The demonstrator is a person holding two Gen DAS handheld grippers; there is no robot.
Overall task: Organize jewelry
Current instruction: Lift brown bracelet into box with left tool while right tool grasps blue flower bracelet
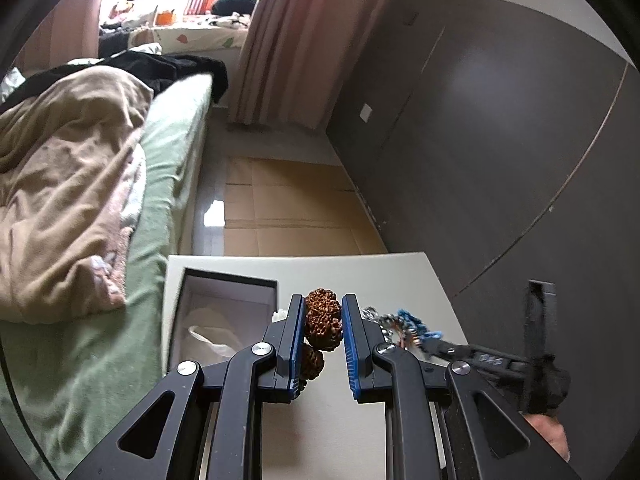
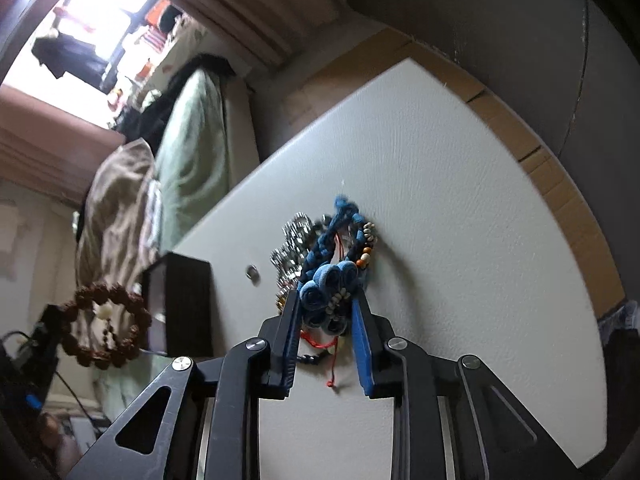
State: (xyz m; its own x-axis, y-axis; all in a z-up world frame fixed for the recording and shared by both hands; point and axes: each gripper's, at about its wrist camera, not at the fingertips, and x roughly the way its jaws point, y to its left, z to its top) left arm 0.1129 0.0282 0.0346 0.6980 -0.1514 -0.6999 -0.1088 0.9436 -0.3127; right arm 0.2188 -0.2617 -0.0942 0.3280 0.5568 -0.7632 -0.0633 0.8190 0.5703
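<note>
The left hand-held gripper [image 1: 322,328] held the brown rudraksha-bead bracelet [image 1: 322,326] pinched between its jaws above the white desk [image 1: 352,272], beside the open black box [image 1: 228,312]. The right hand-held gripper [image 2: 326,312] gripped the blue fabric-rosette piece [image 2: 326,280] of the jewelry pile [image 2: 320,248] lying on the desk.

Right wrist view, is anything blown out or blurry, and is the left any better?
Right wrist view: the window at upper left is blown out white, and the blue braided cord bracelet looks slightly motion-smeared. Left wrist view: the brown knobbly seed-bead bracelet is sharp, the right hand-held gripper blurred; edges bend, fisheye-style.
</note>
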